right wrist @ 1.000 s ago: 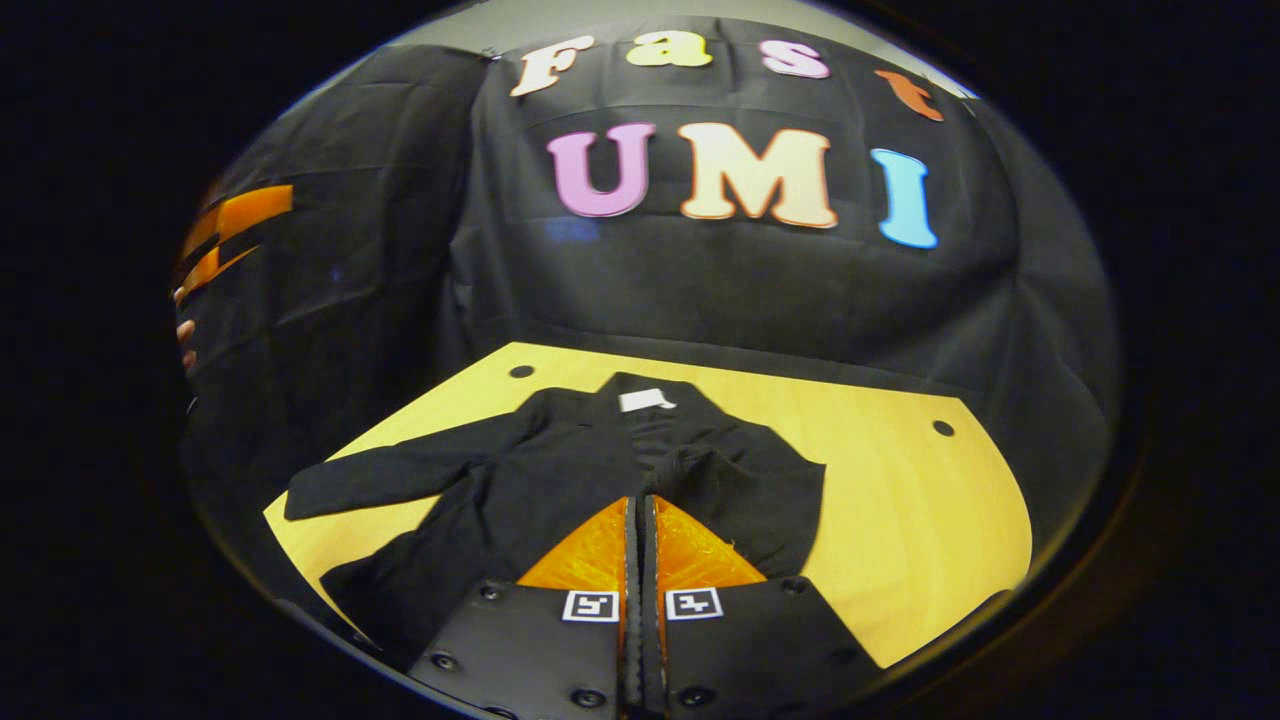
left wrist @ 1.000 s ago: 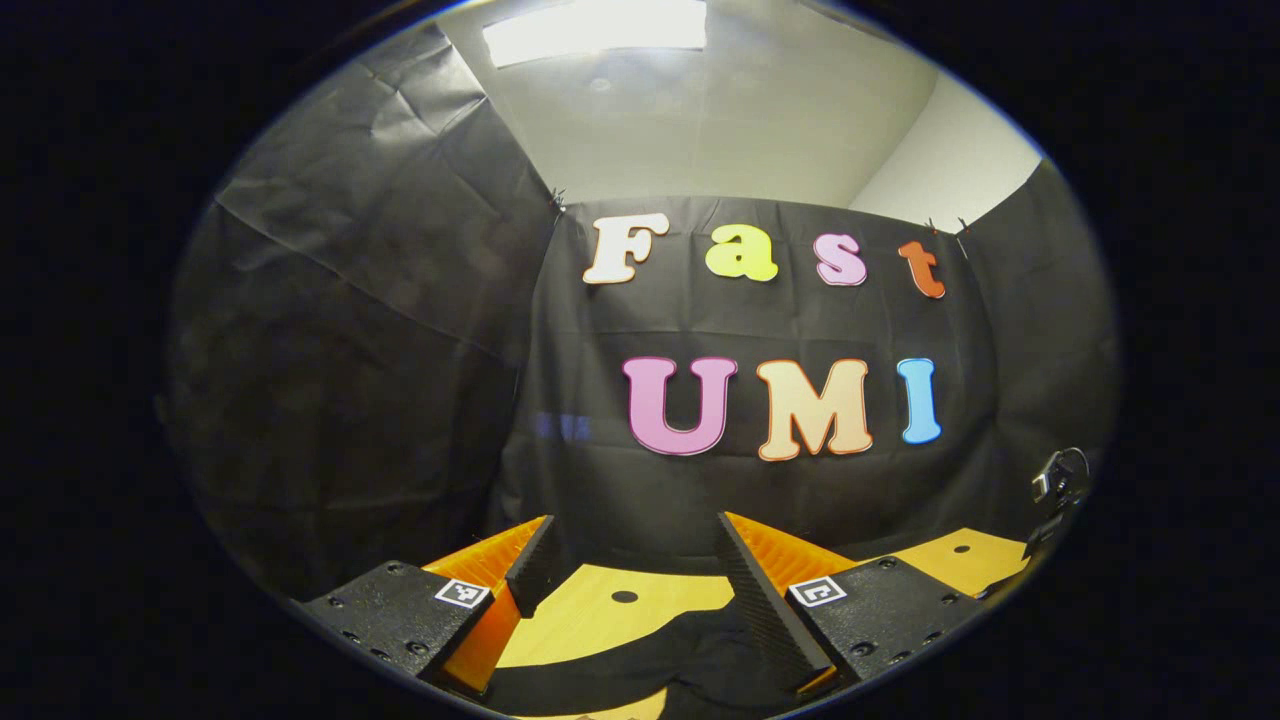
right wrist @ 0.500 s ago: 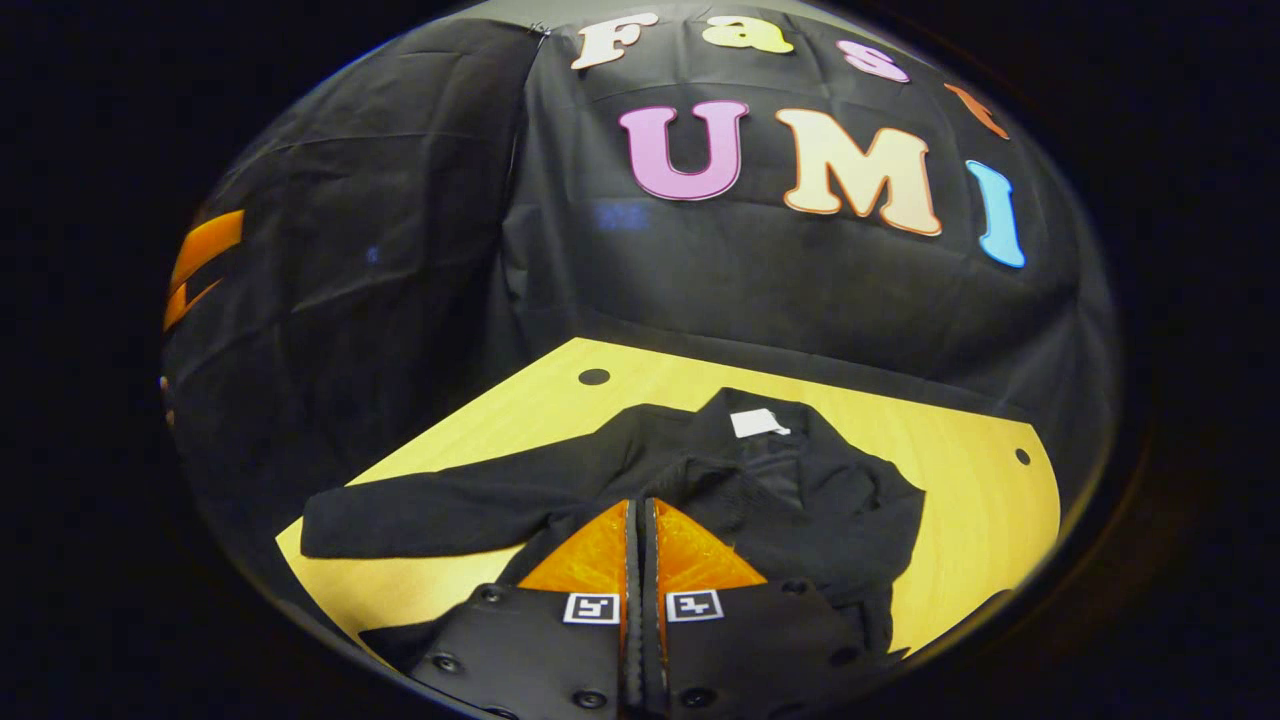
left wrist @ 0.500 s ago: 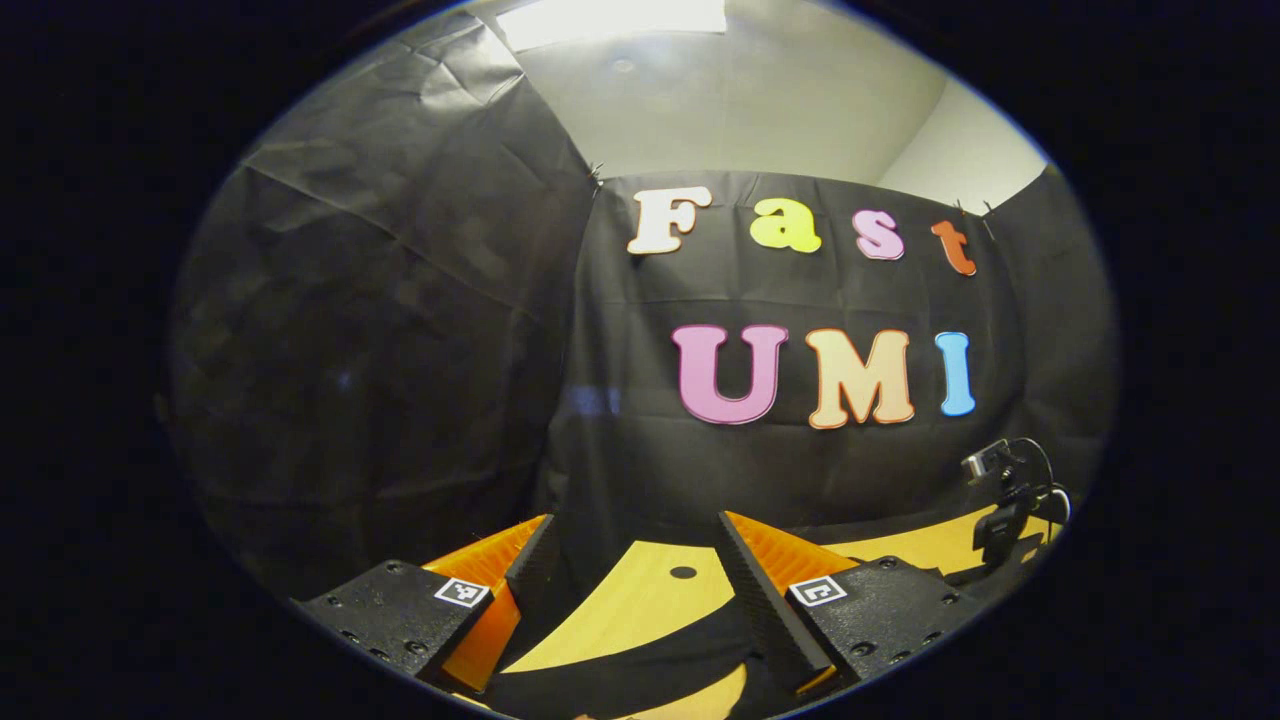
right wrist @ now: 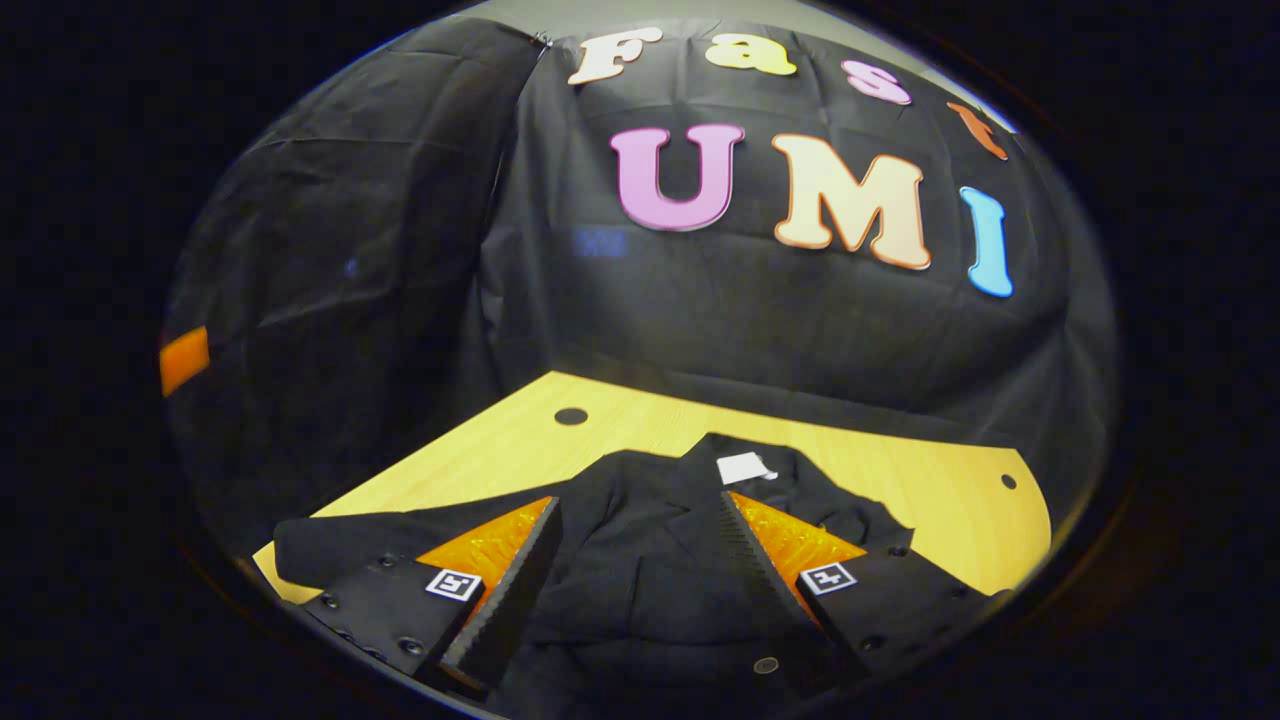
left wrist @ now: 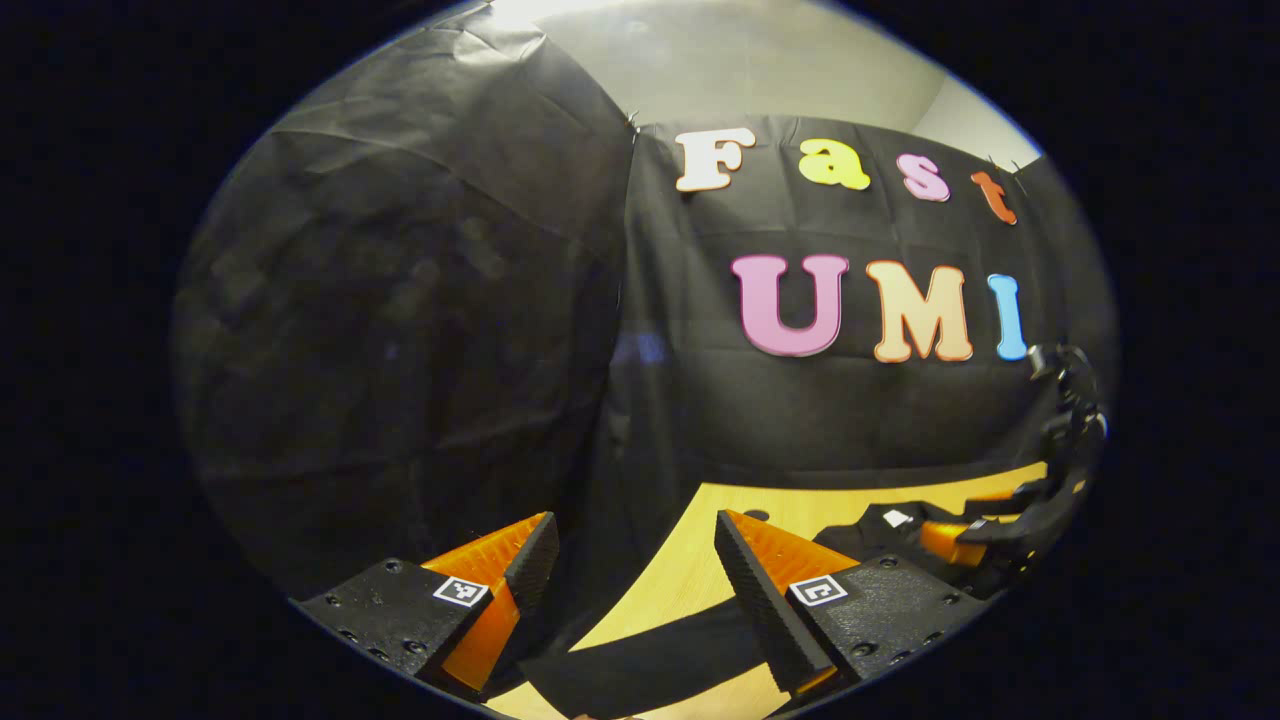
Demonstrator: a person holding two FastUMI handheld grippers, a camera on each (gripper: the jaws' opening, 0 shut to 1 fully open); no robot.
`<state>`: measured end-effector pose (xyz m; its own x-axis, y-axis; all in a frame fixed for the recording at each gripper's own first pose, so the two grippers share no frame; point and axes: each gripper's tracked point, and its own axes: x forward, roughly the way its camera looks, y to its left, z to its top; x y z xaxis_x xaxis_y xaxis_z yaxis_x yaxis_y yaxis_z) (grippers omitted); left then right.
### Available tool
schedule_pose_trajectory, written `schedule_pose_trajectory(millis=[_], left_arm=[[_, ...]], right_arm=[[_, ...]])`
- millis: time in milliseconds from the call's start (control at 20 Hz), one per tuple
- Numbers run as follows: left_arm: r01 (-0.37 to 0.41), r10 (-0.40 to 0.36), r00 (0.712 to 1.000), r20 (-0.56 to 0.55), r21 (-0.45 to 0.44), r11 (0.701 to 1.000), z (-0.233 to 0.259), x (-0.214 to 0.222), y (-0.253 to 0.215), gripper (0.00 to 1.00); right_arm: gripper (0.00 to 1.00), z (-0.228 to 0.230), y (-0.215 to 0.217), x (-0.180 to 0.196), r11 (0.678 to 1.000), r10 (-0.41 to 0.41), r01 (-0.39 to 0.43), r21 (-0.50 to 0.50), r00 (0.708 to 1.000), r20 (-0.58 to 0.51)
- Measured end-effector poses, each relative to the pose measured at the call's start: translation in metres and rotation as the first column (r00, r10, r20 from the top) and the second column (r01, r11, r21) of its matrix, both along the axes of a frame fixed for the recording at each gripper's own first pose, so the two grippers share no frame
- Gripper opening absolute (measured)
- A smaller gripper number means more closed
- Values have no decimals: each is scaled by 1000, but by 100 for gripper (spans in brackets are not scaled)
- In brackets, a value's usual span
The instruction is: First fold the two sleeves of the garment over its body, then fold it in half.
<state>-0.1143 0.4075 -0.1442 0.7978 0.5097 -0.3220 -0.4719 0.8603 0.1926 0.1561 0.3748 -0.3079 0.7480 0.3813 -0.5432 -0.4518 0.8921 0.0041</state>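
Hovering over the garment [right wrist: 640, 570], the right gripper [right wrist: 640, 560] has its jaws spread wide, nothing between them; the black cloth lies flat on the counter [right wrist: 900, 470] underneath. Left gripper [left wrist: 630, 580] is also spread and empty, with one black sleeve [left wrist: 650, 655] lying across the counter just past its fingers.

Progress, my read: in the right gripper view the garment's right side looks bunched inward over the body, so that sleeve is probably folded. The other sleeve still stretches out sideways toward the counter's left edge, not yet folded. Half-fold still to do.

Farther back, a white neck tag [right wrist: 745, 467] marks the collar.

Hard to make out: black on black hides the fold lines, and the hem is cut off at the bottom.
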Motion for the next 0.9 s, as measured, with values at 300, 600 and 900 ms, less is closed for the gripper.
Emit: schedule_pose_trajectory(millis=[300, 600, 900], left_arm=[[-143, 107, 967, -231, -144, 979, -105, -38, 20, 93], [-264, 164, 880, -445, -173, 949, -180, -92, 26, 95], [-323, 177, 832, -525, -199, 925, -211, -119, 19, 95]], right_arm=[[99, 31, -51, -20, 998, -57, 54, 45, 996, 70], [98, 35, -106, -30, 991, -133, 134, -5, 988, 78], [98, 37, -129, -35, 985, -169, 172, -33, 982, 89]])
